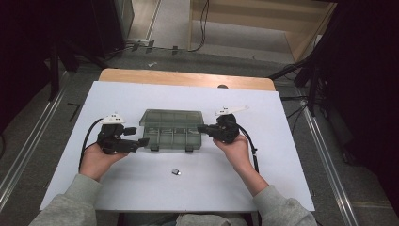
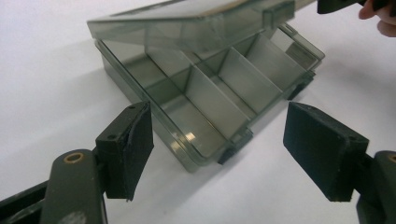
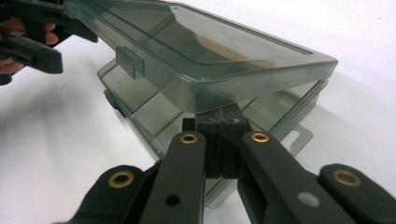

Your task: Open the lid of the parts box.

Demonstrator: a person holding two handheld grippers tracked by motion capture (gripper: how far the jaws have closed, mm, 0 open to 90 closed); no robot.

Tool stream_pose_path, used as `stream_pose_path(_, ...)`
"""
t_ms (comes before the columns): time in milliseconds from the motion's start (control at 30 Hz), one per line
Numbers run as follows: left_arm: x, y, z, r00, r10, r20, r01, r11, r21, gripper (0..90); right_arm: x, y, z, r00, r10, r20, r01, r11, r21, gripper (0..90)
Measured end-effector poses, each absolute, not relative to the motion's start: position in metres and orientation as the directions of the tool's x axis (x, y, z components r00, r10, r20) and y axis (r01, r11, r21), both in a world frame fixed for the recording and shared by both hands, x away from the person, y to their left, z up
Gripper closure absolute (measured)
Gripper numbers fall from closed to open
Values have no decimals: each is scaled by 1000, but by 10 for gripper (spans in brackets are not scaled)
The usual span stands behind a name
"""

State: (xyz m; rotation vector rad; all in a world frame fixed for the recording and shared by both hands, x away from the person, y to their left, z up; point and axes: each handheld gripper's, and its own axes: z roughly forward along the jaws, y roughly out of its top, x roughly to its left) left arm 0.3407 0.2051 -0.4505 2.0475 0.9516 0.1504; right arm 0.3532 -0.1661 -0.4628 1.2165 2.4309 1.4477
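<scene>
Right tool (image 3: 219, 122): shut tight, pushing under the lid (image 3: 210, 56).
Left tool (image 2: 219, 140): wide open, holding nothing.
Box (image 1: 172, 130): middle of the bench (image 1: 141, 188), lid half up.
Feel: light, hard, slippery plastic.
Hold: the lid's front edge.

We see a white table top (image 1: 141, 188) on a wooden desk (image 1: 188, 77), grey floor (image 1: 226, 59), metal rails (image 1: 28, 150), dark surroundings.

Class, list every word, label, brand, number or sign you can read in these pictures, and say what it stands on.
None can be read: the smoky plastic compartment box, its raised lid and both grippers carry no legible print.
The small grey piece on the white table is too small to tell.
</scene>
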Motion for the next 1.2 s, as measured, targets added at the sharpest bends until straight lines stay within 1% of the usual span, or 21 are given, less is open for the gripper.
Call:
stream_pose_path(100, 346, 206, -451, 702, 673, -231, 575, -345, 742, 242, 353, -167, -462, -686, 651, 324, 593, 243, 767, 870)
stream_pose_path(133, 348, 206, -451, 703, 672, -233, 577, -348, 739, 257, 353, -167, -462, -686, 651, 324, 593, 243, 768, 870)
stream_pose_path(367, 362, 207, -454, 702, 673, -230, 579, -352, 736, 257, 354, -167, -461, -683, 653, 327, 594, 236, 769, 870)
stream_pose_path(467, 368, 207, -455, 701, 668, -251, 582, -333, 742, 257, 354, -166, -461, -680, 655, 329, 596, 233, 768, 870)
stream_pose_path(700, 380, 204, -458, 713, 667, -215, 560, -358, 747, 278, 354, -166, -461, -680, 655, 329, 594, 229, 771, 867)
stream_pose_path(800, 385, 202, -459, 707, 673, -217, 566, -353, 745, 278, 354, -166, -460, -680, 656, 328, 592, 228, 773, 865)
stream_pose_path(833, 386, 202, -459, 702, 675, -226, 568, -340, 750, 298, 354, -166, -460, -679, 656, 331, 594, 224, 773, 865)
stream_pose_path(933, 390, 203, -462, 693, 686, -221, 573, -338, 746, 303, 355, -166, -460, -679, 655, 331, 592, 223, 774, 865)
stream_pose_path(967, 392, 203, -463, 691, 689, -219, 573, -337, 747, 318, 355, -166, -460, -679, 655, 331, 592, 223, 775, 865)
stream_pose_path(1033, 393, 202, -463, 693, 691, -205, 553, -327, 766, 383, 355, -166, -460, -679, 655, 332, 592, 221, 775, 860)
stream_pose_path(1100, 395, 201, -463, 687, 698, -204, 562, -331, 758, 393, 355, -166, -460, -678, 655, 332, 593, 221, 775, 858)
stream_pose_path(1200, 397, 199, -463, 675, 706, -213, 572, -319, 756, 443, 355, -166, -460, -679, 655, 331, 592, 222, 775, 856)
